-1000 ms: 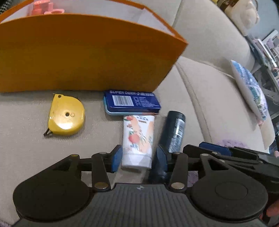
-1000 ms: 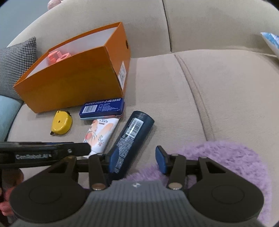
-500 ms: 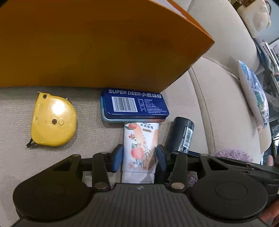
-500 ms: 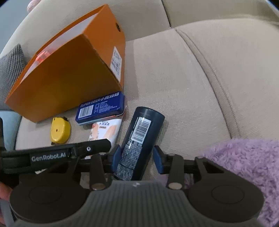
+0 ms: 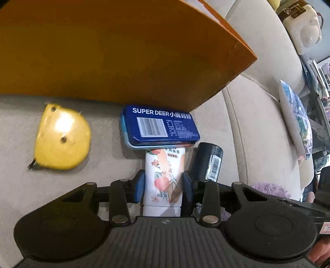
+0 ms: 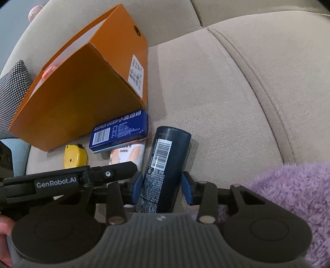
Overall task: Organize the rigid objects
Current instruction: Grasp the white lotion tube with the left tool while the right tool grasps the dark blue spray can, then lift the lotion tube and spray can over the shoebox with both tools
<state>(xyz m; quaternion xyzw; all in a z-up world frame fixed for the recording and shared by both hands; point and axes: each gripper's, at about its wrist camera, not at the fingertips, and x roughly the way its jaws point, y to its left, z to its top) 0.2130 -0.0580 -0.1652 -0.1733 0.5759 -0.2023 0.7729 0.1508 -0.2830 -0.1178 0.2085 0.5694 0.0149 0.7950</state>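
A white tube with a peach print lies on the beige sofa seat, and my left gripper is shut on it, pads against both sides. A dark blue bottle lies beside it; my right gripper is closed around it, the left pad touching and the right pad close against it. The bottle also shows in the left wrist view. A blue tin and a yellow tape measure lie in front of an open orange box.
A purple fluffy cloth lies at the right by my right gripper. A checked cushion stands left of the box and a patterned pillow at the far right. The sofa backrest rises behind.
Both grippers moved forward and closed, the left around the peach tube and the right around the dark blue bottle. The box and tin now loom closer.
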